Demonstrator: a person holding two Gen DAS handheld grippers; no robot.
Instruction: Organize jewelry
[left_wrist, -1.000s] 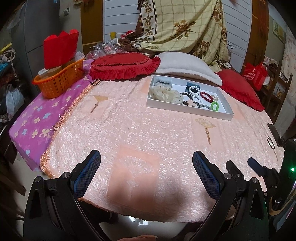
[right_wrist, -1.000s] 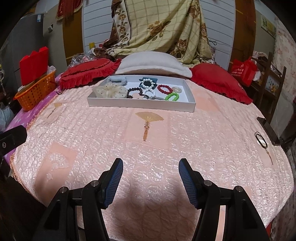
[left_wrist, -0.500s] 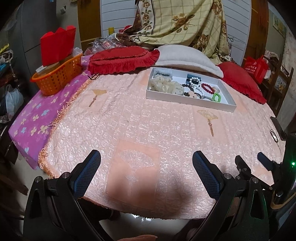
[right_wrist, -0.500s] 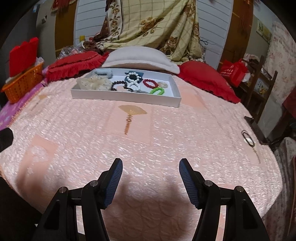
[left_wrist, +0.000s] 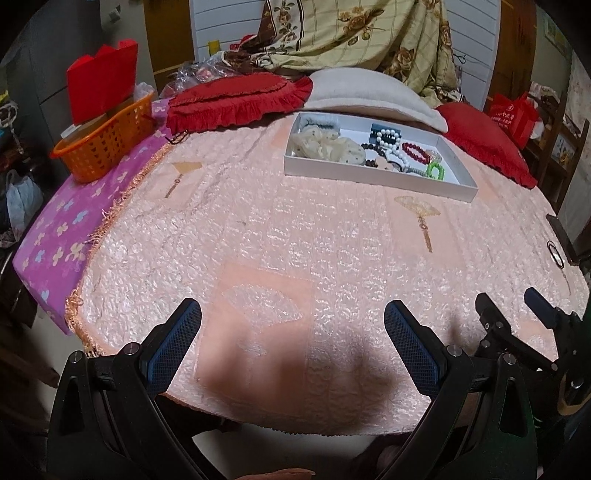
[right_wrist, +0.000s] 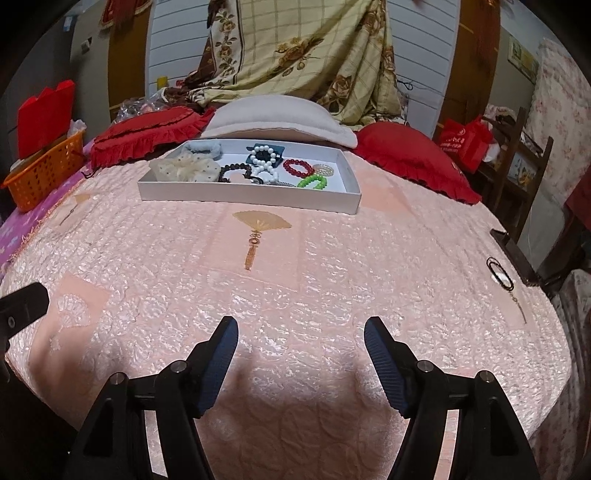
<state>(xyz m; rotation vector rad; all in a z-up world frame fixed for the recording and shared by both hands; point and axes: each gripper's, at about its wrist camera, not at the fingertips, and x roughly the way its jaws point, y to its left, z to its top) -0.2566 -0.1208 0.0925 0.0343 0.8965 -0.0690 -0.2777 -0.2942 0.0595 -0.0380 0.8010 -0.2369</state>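
A white tray (left_wrist: 369, 177) (right_wrist: 251, 194) lies at the far side of the pink bedspread. It holds a cream scrunchie (right_wrist: 184, 168), a white bead bracelet (right_wrist: 264, 157), a red bead bracelet (right_wrist: 297, 168), a green bracelet (right_wrist: 314, 181) and a dark bead bracelet (right_wrist: 234, 171). A black cord pendant (right_wrist: 500, 275) (left_wrist: 555, 253) lies alone near the bed's right edge. My left gripper (left_wrist: 292, 306) is open over the near edge, holding nothing. My right gripper (right_wrist: 301, 323) hovers beside it with its jaws opening and nothing between them.
An orange basket (left_wrist: 103, 147) with a red box stands on the purple sheet at the far left. Red cushions (right_wrist: 144, 138) and a white pillow (right_wrist: 280, 118) lie behind the tray. At the right are a red bag (right_wrist: 465, 142) and a wooden chair (right_wrist: 524, 173).
The left gripper has sunk a little toward the near edge of the bedspread. The right gripper's jaws stand slightly wider, and its view swung left and back. The tray has not moved.
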